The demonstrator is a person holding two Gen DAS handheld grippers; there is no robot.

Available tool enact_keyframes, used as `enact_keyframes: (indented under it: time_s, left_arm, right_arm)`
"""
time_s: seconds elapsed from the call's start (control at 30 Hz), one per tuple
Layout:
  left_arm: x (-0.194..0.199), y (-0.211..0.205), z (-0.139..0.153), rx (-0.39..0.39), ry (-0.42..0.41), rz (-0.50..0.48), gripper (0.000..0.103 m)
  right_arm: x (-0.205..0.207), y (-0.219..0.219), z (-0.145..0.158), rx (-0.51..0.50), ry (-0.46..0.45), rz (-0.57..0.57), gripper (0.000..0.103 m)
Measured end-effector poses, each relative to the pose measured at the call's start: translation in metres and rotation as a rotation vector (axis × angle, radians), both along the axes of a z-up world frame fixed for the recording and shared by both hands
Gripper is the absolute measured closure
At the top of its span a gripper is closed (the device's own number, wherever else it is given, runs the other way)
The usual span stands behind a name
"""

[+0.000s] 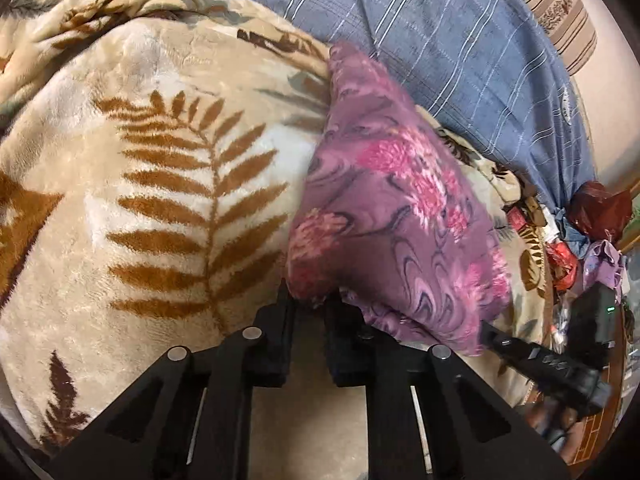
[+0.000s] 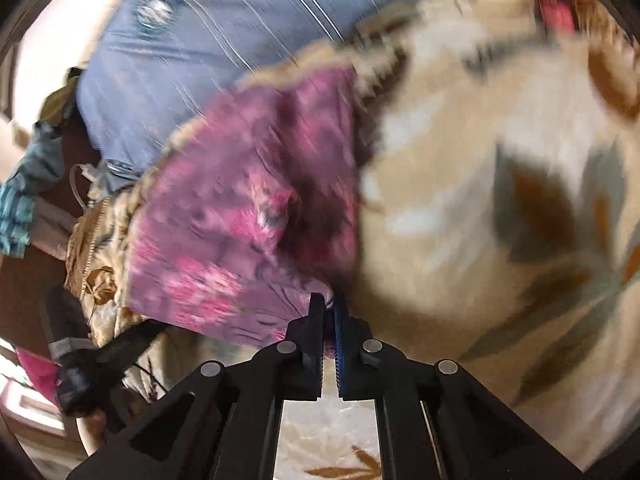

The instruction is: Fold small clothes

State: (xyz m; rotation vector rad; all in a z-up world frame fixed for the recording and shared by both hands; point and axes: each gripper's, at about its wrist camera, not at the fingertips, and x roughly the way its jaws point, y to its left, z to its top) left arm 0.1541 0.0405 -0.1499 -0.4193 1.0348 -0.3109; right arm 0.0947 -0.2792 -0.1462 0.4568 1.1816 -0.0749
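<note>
At frame centre the purple floral cloth (image 1: 394,216) lies draped over the beige fern-print blanket (image 1: 160,184), below the blue striped sheet (image 1: 440,36) at the top. The left gripper (image 1: 310,300) clamps the cloth's lower corner in its jaws; the right gripper (image 2: 326,308), jaws clenched, pinches another edge of it.

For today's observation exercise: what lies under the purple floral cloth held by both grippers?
Under the purple floral cloth lies the beige leaf-print blanket, visible around its edges. Whatever sits directly beneath the cloth is covered.
</note>
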Motion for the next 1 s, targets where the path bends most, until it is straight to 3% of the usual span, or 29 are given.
enact_keyframes:
  time_s: [0.1,0.2,0.27,0.3,0.4,0.43,0.47,0.53,0.7,0.8,1.0]
  left_arm:
    - [-0.004,-0.003,-0.001,0.019,0.006,0.002,0.088]
    - [-0.008,-0.001,0.002,0.036,0.004,0.016,0.079]
    - [-0.014,0.002,0.008,0.068,-0.012,0.032,0.068]
    - [-0.019,0.001,0.013,0.109,-0.04,0.035,0.06]
    - [-0.029,-0.005,0.028,0.245,-0.148,0.026,0.051]
    - [-0.034,-0.008,0.033,0.277,-0.178,0.023,0.05]
    - [-0.036,-0.008,0.035,0.302,-0.198,0.023,0.047]
    - [-0.041,-0.007,0.036,0.335,-0.217,0.033,0.046]
    - [-0.057,-0.008,0.041,0.371,-0.255,0.056,0.046]
    - [-0.074,-0.01,0.049,0.455,-0.321,0.094,0.046]
    - [-0.094,0.001,0.072,0.515,-0.32,0.156,0.046]
  right_arm:
    - [-0.002,0.007,0.007,-0.072,-0.013,0.033,0.099]
    - [-0.005,-0.003,0.001,-0.035,0.002,-0.002,0.094]
    - [-0.01,-0.009,0.005,0.019,-0.012,-0.016,0.082]
    - [-0.013,-0.009,0.009,0.018,-0.023,-0.016,0.08]
    - [-0.021,-0.007,0.026,0.036,-0.081,-0.003,0.078]
    - [-0.024,-0.005,0.033,0.026,-0.101,0.003,0.071]
    - [-0.028,-0.003,0.037,0.011,-0.116,0.0,0.057]
    - [-0.035,-0.001,0.039,-0.006,-0.126,-0.008,0.045]
    - [-0.044,0.01,0.034,-0.012,-0.1,0.001,0.045]
    - [-0.049,0.02,0.041,-0.082,-0.116,0.005,0.044]
    - [-0.059,0.038,0.063,-0.149,-0.167,0.014,0.043]
